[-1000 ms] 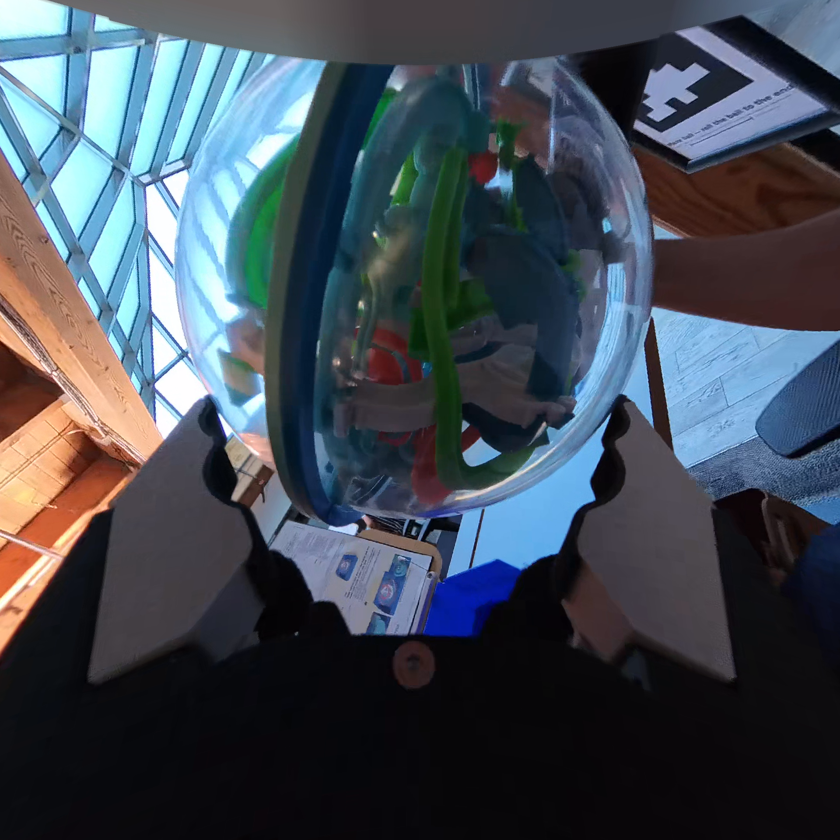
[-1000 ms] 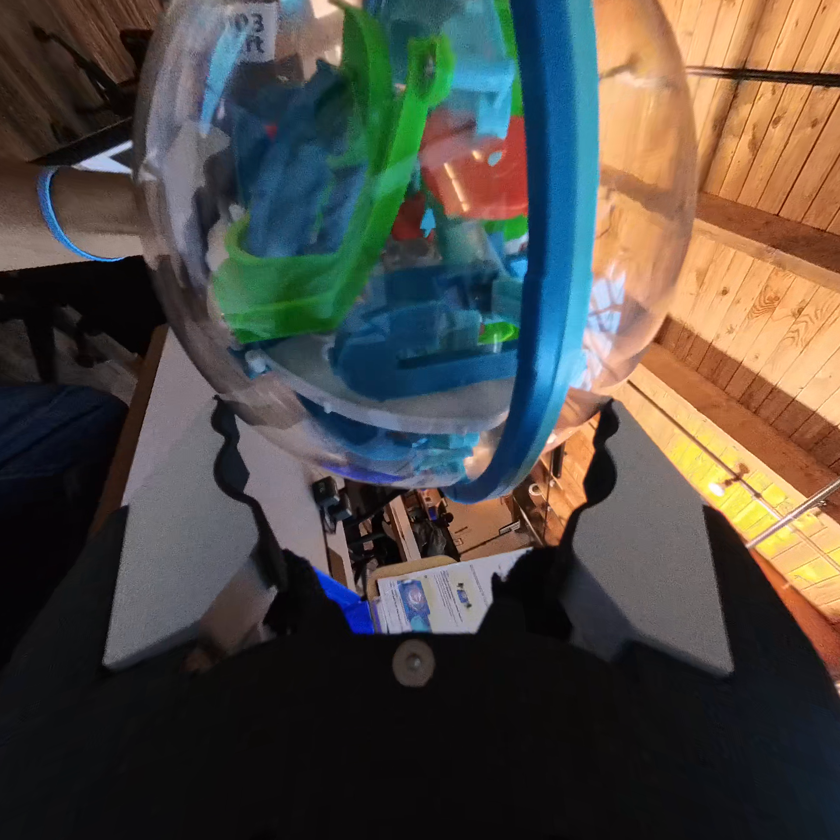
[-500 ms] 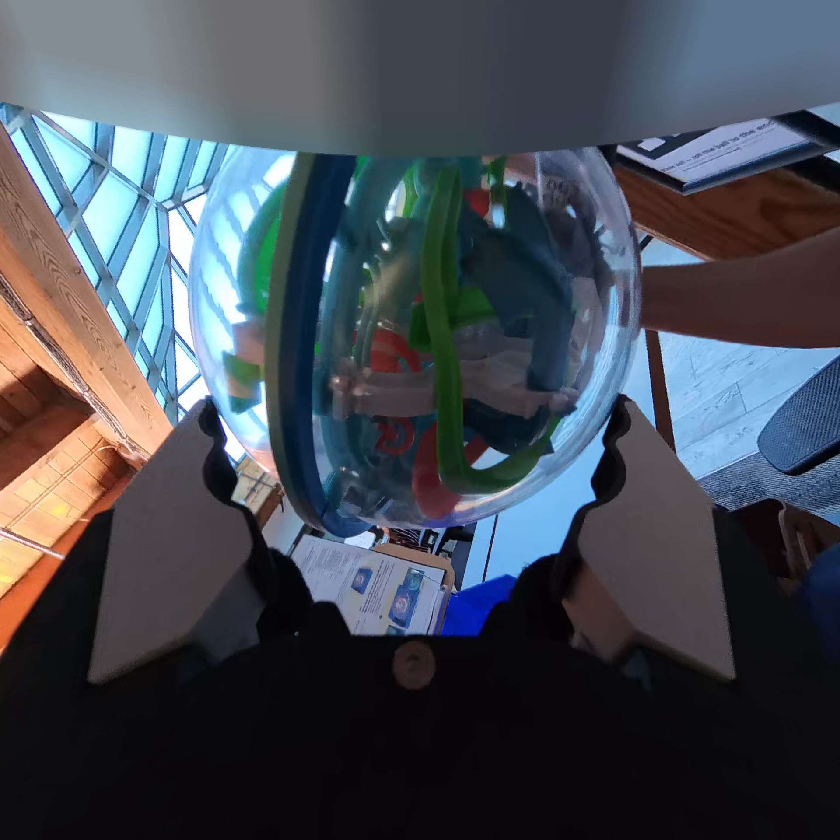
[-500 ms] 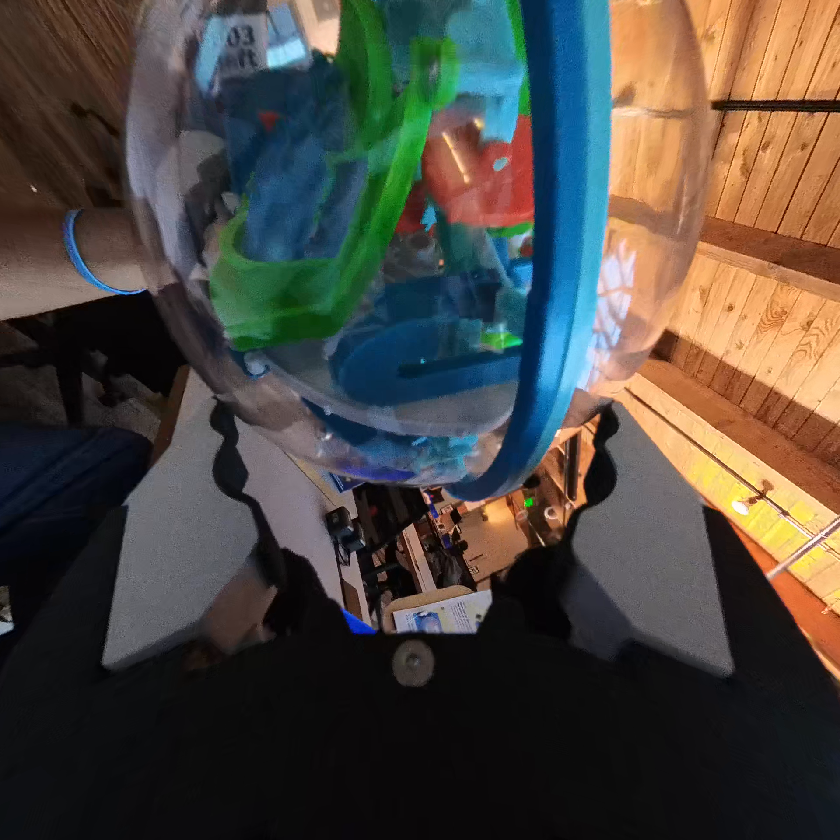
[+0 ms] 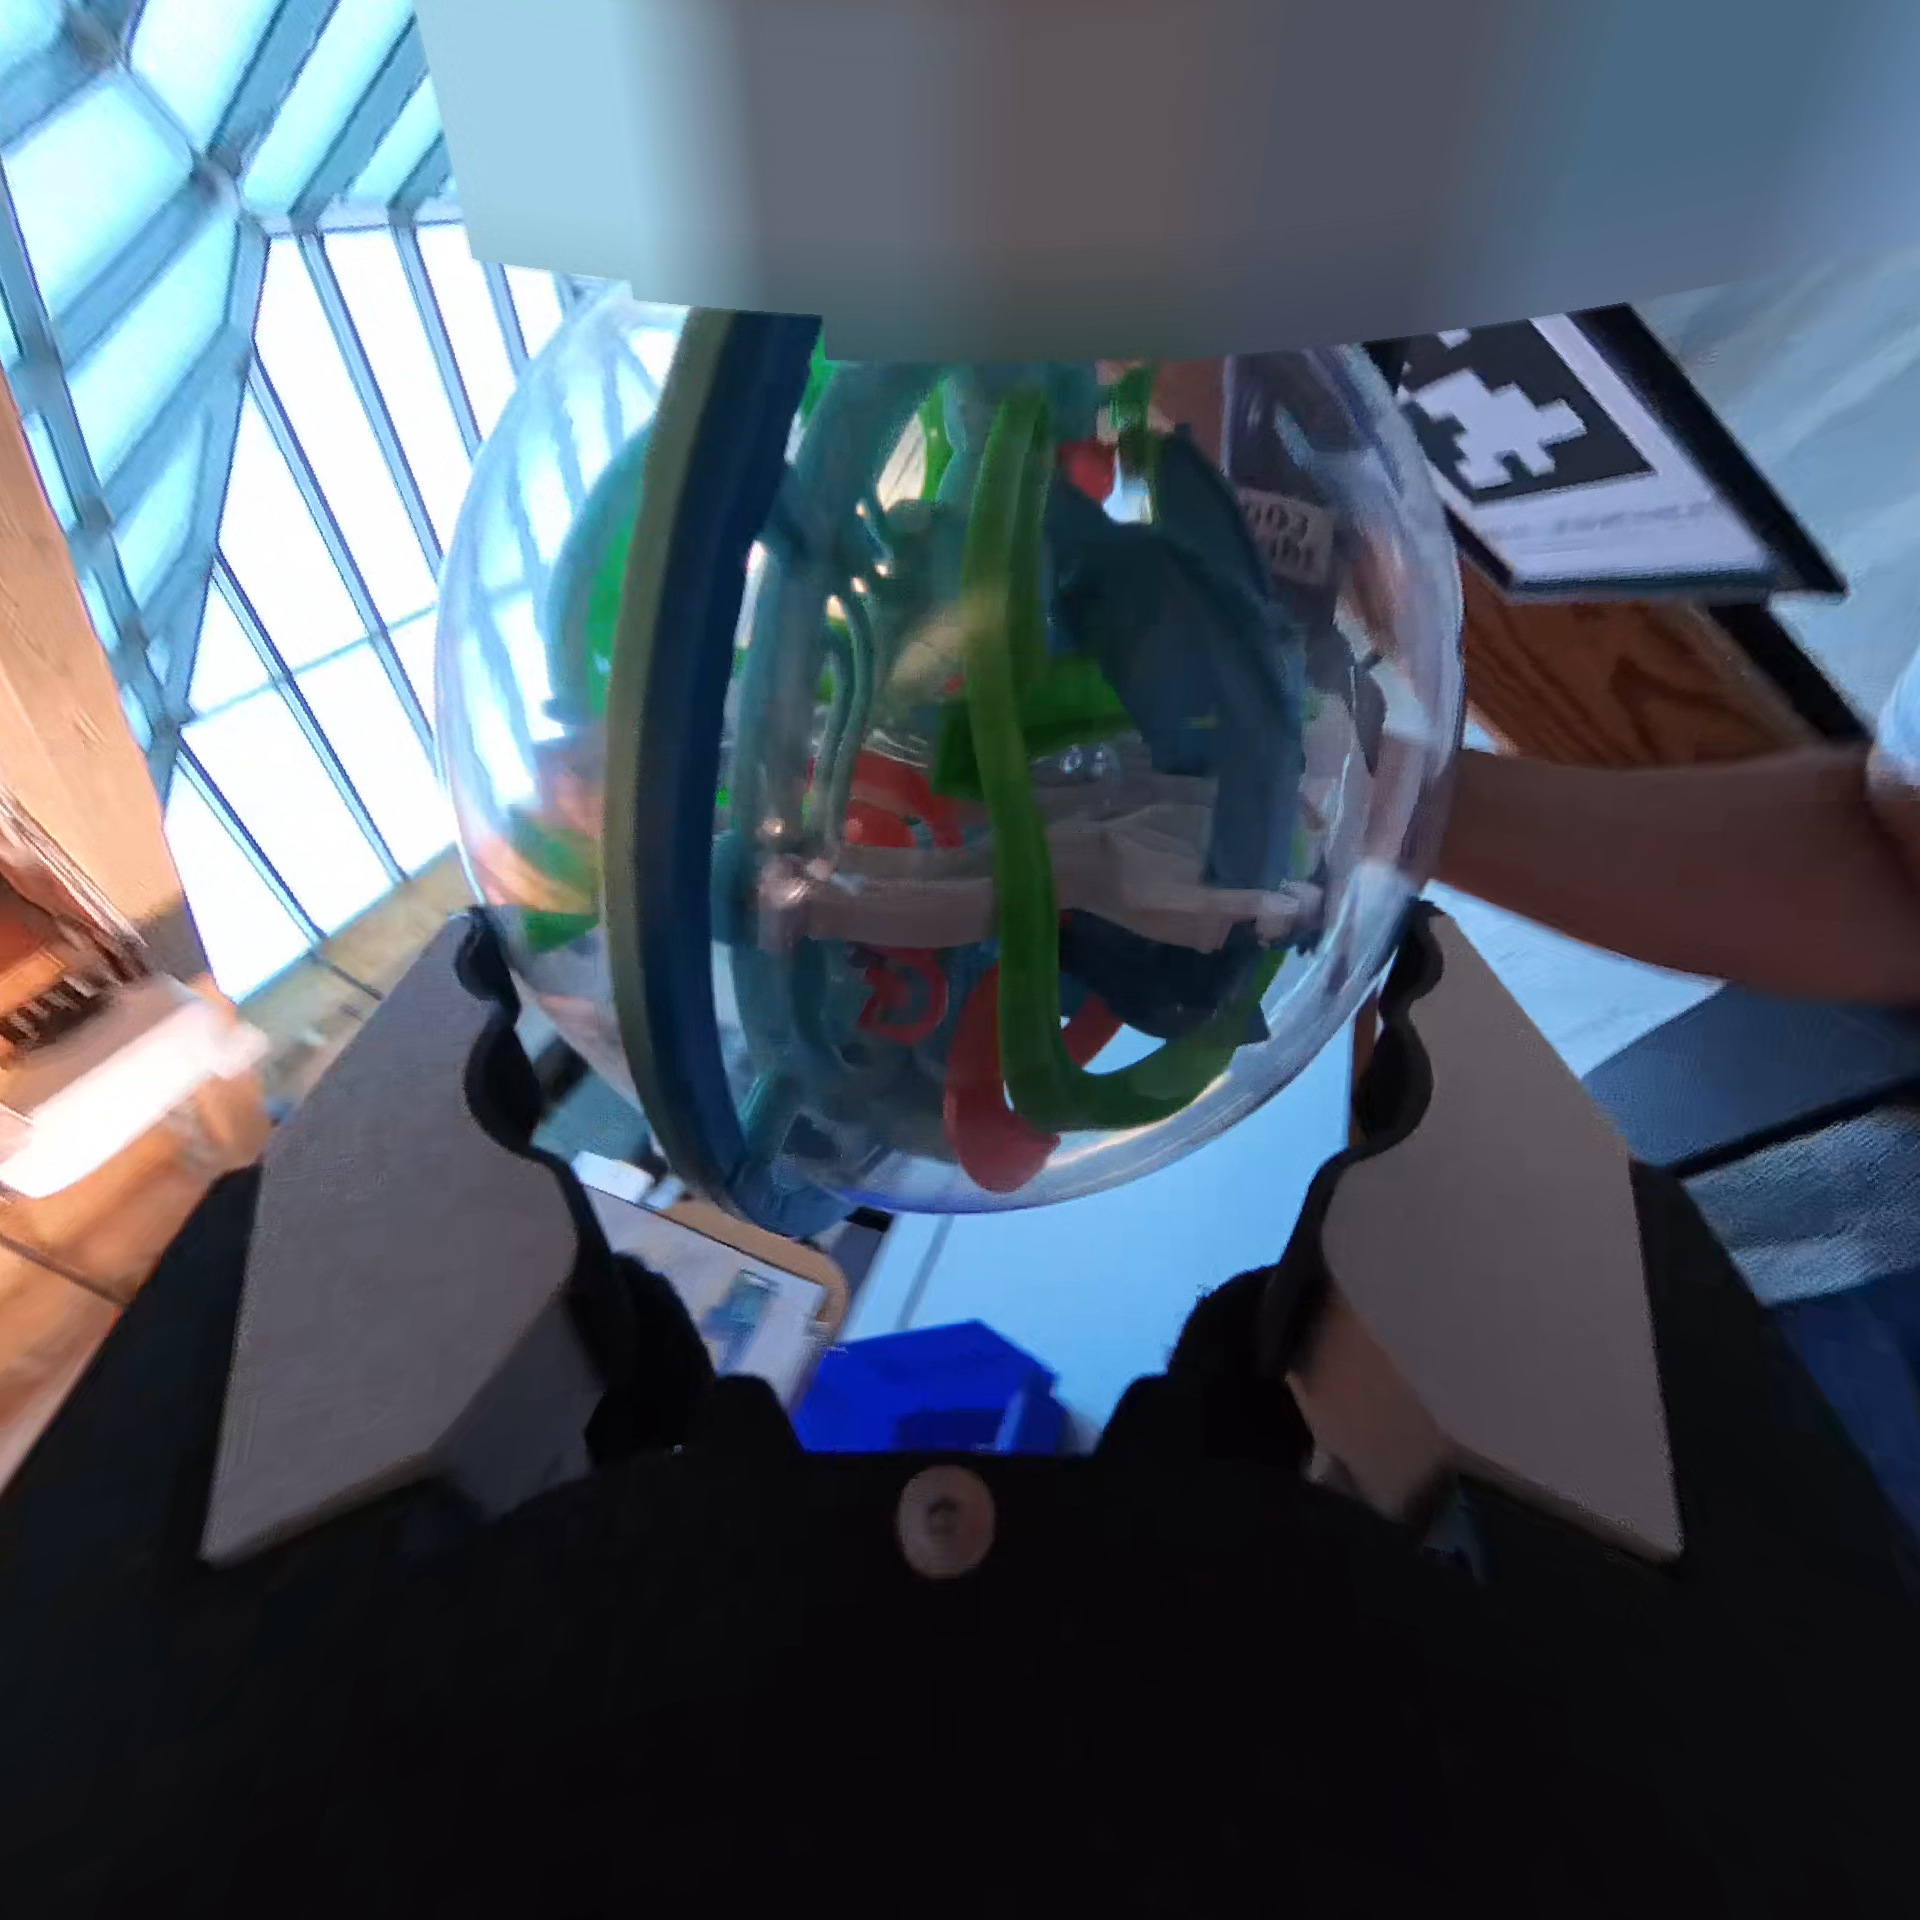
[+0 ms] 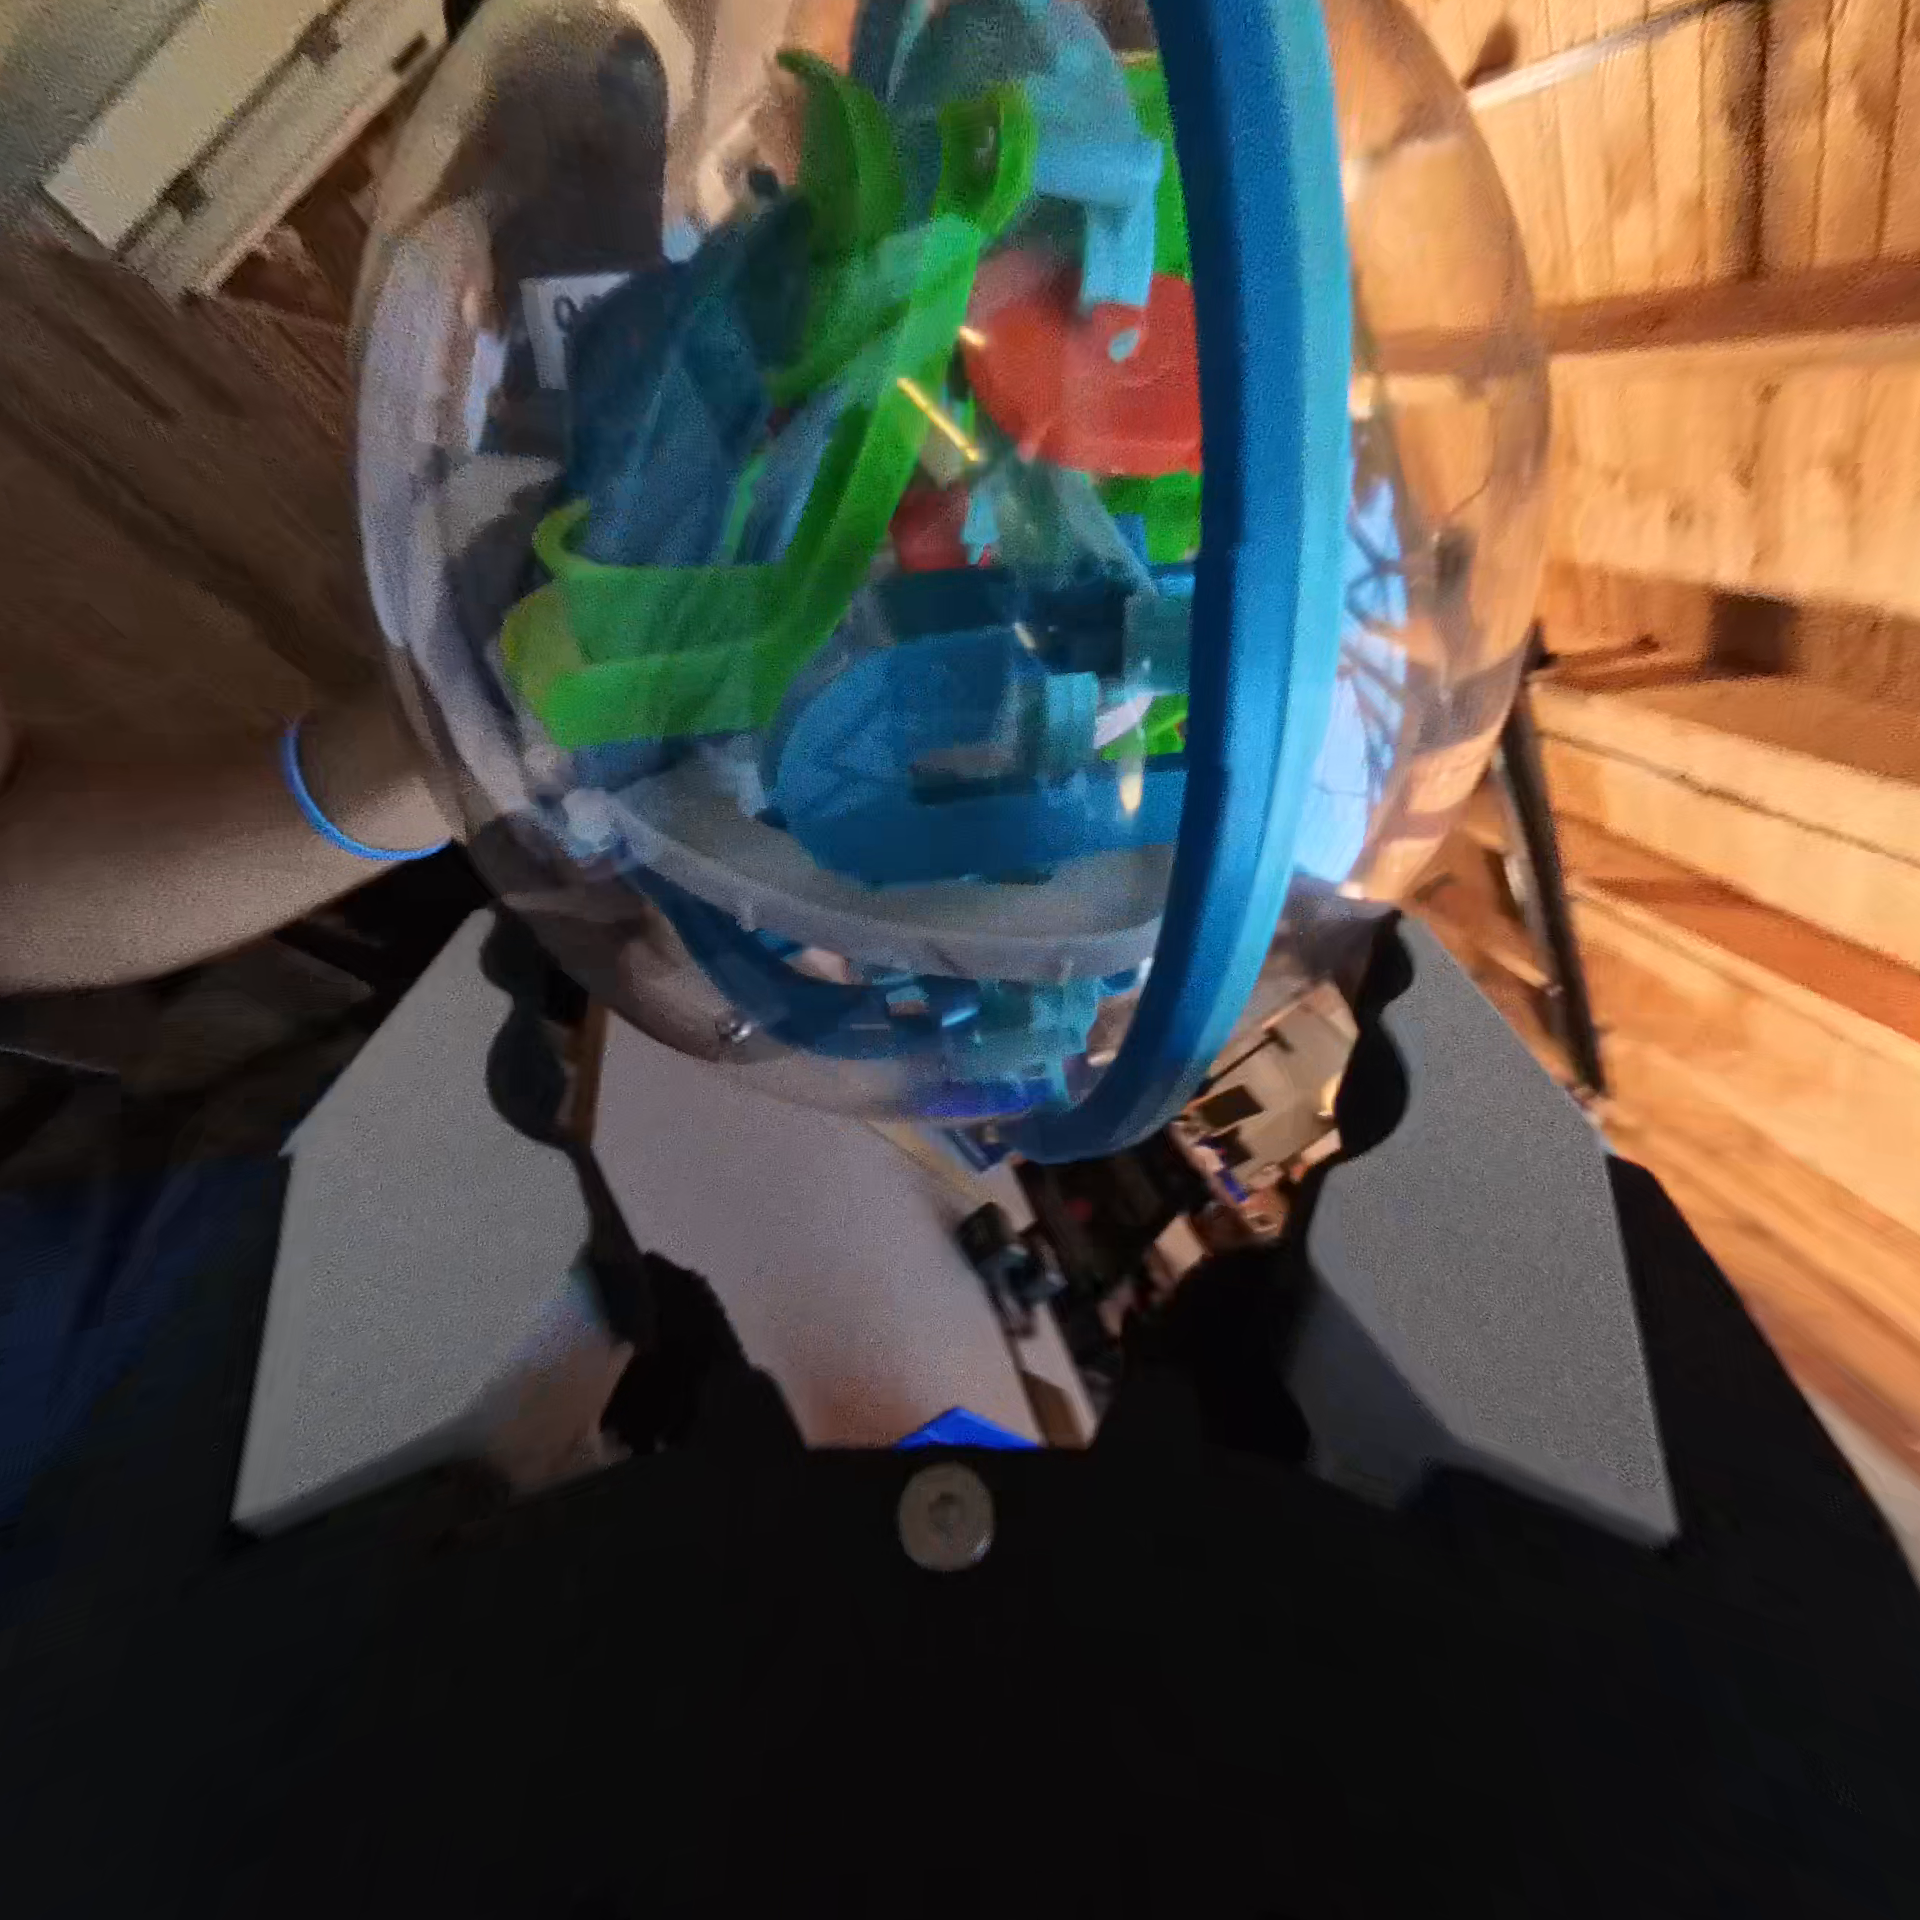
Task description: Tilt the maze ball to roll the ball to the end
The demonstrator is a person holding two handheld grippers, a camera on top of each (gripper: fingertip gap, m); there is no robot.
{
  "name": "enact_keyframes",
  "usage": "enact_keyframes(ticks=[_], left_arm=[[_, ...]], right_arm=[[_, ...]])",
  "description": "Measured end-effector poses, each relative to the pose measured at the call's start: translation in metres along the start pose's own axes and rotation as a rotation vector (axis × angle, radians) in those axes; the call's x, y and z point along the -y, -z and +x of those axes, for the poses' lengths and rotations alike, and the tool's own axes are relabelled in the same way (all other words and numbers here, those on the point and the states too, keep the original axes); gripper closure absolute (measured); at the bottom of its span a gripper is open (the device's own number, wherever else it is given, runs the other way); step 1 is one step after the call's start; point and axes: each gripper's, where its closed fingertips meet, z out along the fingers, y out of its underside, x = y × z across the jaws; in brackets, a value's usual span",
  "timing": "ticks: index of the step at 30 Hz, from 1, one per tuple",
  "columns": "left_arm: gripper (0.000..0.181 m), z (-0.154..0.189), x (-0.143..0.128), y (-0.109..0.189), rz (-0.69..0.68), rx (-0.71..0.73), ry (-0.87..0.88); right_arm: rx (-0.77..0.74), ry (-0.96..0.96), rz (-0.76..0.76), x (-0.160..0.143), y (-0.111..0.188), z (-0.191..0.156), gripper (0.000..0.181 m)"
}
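The maze ball (image 5: 935, 779) is a clear sphere with a blue equator ring and green, blue, red and grey tracks inside. It is held up in the air. My left gripper (image 5: 945, 935) is shut on it, with a grey finger (image 5: 416, 1195) pressed against each lower side. The ball also fills the right wrist view (image 6: 935, 571), where my right gripper (image 6: 945, 935) grips it the same way from the opposite side. The blue ring (image 6: 1257, 520) runs nearly upright. I cannot pick out the small rolling ball for certain.
A person's forearm (image 5: 1662, 862) reaches in from the right behind the ball. In the right wrist view a forearm with a blue band (image 6: 343, 821) is at the left. A marker board (image 5: 1538, 468), a blue box (image 5: 935, 1382), a glass roof (image 5: 260, 416) and a wooden wall (image 6: 1714, 520) surround me.
Both grippers have tilted together with the ball in them. The tracks inside have turned a little. The banded forearm has shifted down in the right view and the marker board is back in the left.
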Motion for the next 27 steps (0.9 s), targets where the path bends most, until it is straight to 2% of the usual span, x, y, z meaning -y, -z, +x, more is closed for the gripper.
enact_keyframes(ticks=[4,7,9,11,14,19,23,27], left_arm=[[0.024,-0.032,-0.042,-0.025,-0.063,0.019,0.478],[0.024,-0.050,-0.084,-0.035,-0.090,0.040,0.874],[0.024,-0.055,-0.111,-0.037,-0.118,0.035,1.066],[0.024,-0.056,-0.131,-0.038,-0.140,0.020,1.176],[0.025,-0.057,-0.144,-0.039,-0.144,0.008,1.225],[0.025,-0.060,-0.130,-0.038,-0.106,0.010,1.144],[0.024,-0.054,-0.103,-0.039,-0.036,-0.048,1.031],[0.025,-0.034,-0.069,-0.039,0.114,-0.217,0.812]], right_arm=[[0.051,-0.477,0.000,-0.043,-0.004,0.024,0.031],[0.024,-0.801,-0.021,-0.075,-0.012,0.041,0.032],[-0.001,-0.950,-0.071,-0.099,-0.016,0.044,0.032],[-0.018,-1.036,-0.119,-0.117,-0.019,0.043,0.032],[-0.029,-1.076,-0.150,-0.128,-0.020,0.042,0.032],[-0.037,-1.001,-0.110,-0.115,-0.020,0.045,0.032],[-0.064,-0.817,-0.047,-0.082,-0.013,0.051,0.032],[-0.124,-0.414,0.042,-0.025,0.001,0.050,0.032]])
